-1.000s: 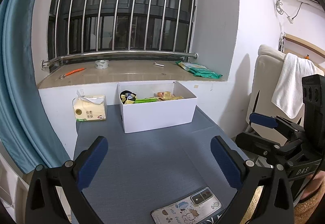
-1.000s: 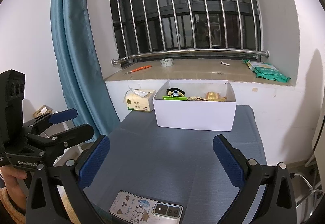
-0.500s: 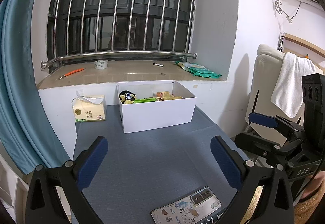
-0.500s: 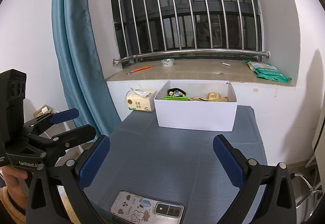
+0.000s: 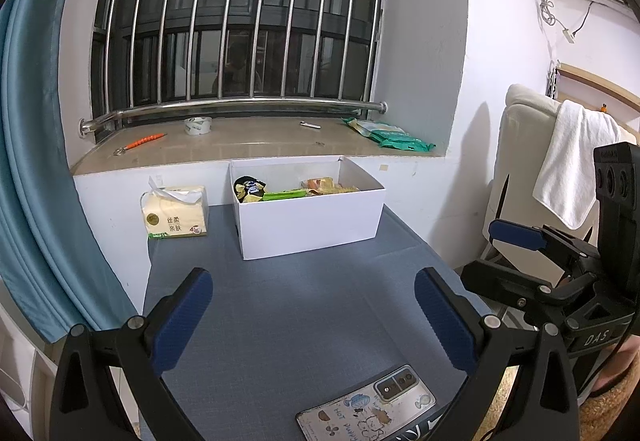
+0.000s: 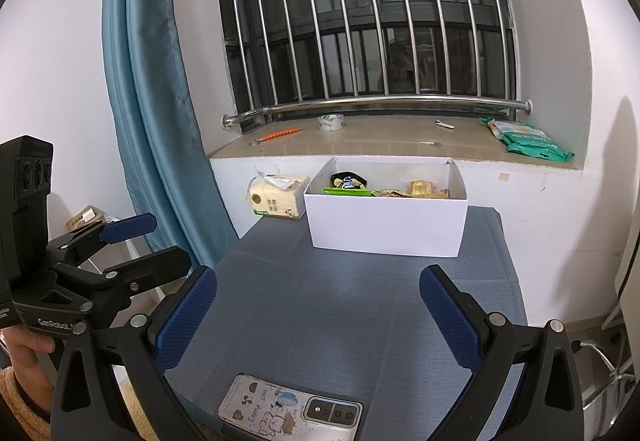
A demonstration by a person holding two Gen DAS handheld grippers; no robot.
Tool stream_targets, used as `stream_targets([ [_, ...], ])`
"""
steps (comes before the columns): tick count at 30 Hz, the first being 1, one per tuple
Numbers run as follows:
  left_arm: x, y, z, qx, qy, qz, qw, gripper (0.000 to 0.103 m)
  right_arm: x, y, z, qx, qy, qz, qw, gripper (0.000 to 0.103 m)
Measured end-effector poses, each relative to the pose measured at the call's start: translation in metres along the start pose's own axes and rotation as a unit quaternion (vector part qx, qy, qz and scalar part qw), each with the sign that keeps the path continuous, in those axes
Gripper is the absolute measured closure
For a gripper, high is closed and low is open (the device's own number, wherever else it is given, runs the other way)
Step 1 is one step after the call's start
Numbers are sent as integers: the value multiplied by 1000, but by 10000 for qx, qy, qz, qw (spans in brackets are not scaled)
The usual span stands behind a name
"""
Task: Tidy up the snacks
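A white box (image 5: 310, 223) stands at the far side of the blue table (image 5: 288, 317), against the wall under the window sill. Several snack packets (image 5: 280, 191) lie inside it; they also show in the right wrist view (image 6: 384, 189), in the same box (image 6: 386, 227). My left gripper (image 5: 314, 315) is open and empty above the near half of the table. My right gripper (image 6: 318, 315) is open and empty too. Each gripper also shows at the edge of the other's view, the right one (image 5: 516, 253) and the left one (image 6: 132, 241).
A phone in a cartoon case (image 5: 366, 407) lies at the table's near edge, also in the right wrist view (image 6: 290, 411). A tissue pack (image 5: 176, 213) sits left of the box. A blue curtain (image 6: 152, 101) hangs left. A chair with a towel (image 5: 572, 161) stands right.
Both grippers have drifted very slightly; the scene shifts a touch in each view. Nothing was picked up or let go.
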State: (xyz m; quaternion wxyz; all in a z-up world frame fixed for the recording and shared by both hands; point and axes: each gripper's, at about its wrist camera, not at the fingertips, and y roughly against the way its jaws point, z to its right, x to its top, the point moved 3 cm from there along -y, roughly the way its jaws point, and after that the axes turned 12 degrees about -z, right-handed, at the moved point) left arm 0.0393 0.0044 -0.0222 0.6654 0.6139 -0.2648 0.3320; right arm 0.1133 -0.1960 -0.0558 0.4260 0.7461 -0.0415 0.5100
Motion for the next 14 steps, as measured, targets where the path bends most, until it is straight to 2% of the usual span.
stream_targets([
  [14, -3, -1, 0, 13, -59, -45, 10000, 0, -2, -1, -2, 15, 11, -8, 10000, 0],
])
